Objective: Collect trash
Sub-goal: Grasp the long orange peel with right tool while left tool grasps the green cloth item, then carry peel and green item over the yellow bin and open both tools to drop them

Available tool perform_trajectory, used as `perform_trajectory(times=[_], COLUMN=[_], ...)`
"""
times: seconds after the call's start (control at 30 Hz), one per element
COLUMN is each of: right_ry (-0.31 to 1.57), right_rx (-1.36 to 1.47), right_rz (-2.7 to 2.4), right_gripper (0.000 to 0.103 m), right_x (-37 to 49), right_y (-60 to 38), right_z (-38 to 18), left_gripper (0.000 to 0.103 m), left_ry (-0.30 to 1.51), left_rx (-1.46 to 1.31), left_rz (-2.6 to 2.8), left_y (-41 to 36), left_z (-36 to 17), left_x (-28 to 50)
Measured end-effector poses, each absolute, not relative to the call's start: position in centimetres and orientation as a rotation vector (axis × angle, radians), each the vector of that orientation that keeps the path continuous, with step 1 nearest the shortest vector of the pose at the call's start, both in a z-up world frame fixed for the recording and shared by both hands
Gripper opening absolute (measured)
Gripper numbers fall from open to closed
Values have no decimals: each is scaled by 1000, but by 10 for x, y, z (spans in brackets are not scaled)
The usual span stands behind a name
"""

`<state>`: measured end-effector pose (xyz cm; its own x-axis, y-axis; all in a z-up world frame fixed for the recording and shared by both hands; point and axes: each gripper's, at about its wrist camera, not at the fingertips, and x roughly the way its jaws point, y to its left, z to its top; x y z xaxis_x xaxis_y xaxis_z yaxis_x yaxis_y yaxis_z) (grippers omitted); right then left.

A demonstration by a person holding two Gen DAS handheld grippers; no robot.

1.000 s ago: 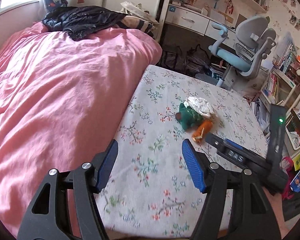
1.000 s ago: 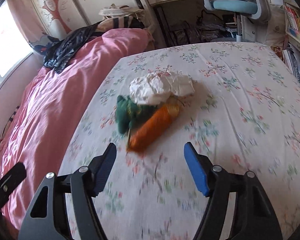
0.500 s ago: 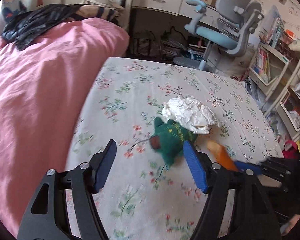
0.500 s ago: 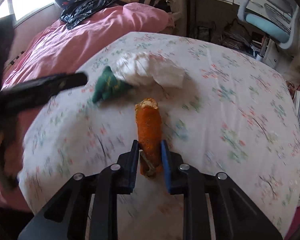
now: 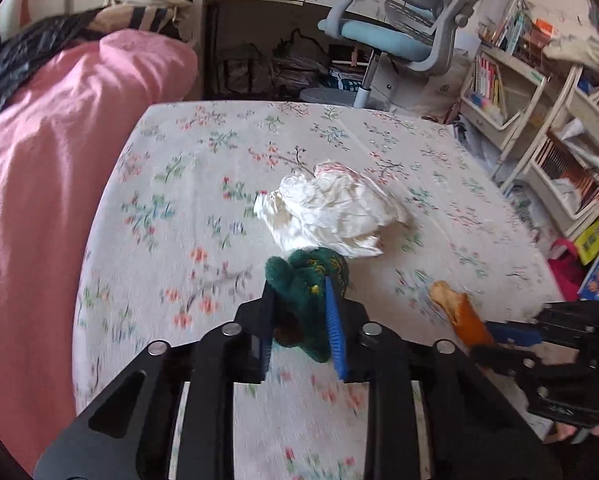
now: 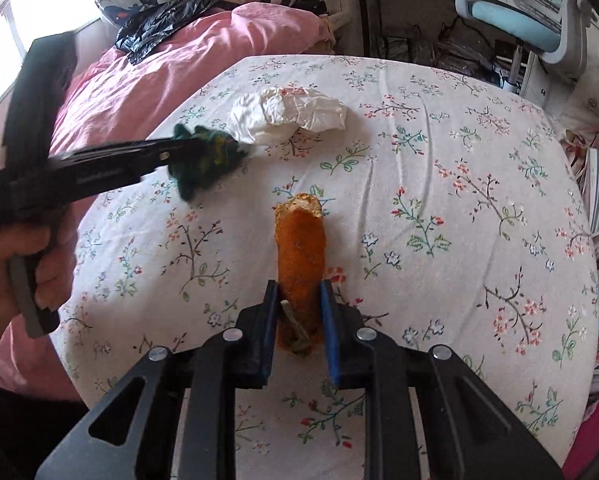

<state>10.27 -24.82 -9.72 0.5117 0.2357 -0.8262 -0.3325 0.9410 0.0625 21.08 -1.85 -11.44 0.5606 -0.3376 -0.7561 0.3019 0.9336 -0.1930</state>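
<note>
My left gripper is shut on a dark green knitted item, which also shows in the right wrist view. My right gripper is shut on an orange corn cob, seen at the right of the left wrist view. A crumpled white paper wad lies on the floral sheet just beyond the green item, and it shows in the right wrist view too.
The floral-sheeted bed sits beside a pink duvet with a black plastic bag on it. An office chair and desk stand beyond. Bookshelves line the right side.
My left gripper moved forward and closed on the green knitted item. My right gripper stays closed on the corn cob and has shifted slightly.
</note>
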Motion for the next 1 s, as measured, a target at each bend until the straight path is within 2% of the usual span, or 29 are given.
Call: perform_trajectory(times=[0.2, 0.43, 0.57, 0.6, 0.67, 0.7, 0.73, 1.0], right_ry=[968, 978, 992, 989, 989, 989, 988, 960], right_rx=[-79, -138, -203, -206, -203, -203, -204, -69], right_rz=[361, 364, 351, 351, 350, 350, 350, 380], right_gripper=[21, 21, 21, 21, 21, 21, 21, 21], right_x=[78, 50, 47, 47, 49, 49, 50, 43], right_y=[-242, -226, -220, -220, -219, -220, -220, -230], right_z=[-90, -94, -104, -105, -105, -106, -106, -95], left_gripper=[22, 26, 42, 43, 42, 30, 28, 25], left_ry=[956, 1001, 989, 991, 998, 1004, 1003, 881], left_rx=[-115, -23, 37, 42, 63, 66, 68, -13], left_rz=[-374, -361, -350, -345, -339, -346, -347, -336], left_y=[8, -1, -13, -14, -18, -19, -19, -10], left_z=[-109, -109, -111, -112, -116, -118, -118, -82], left_x=[157, 104, 96, 96, 97, 97, 96, 75])
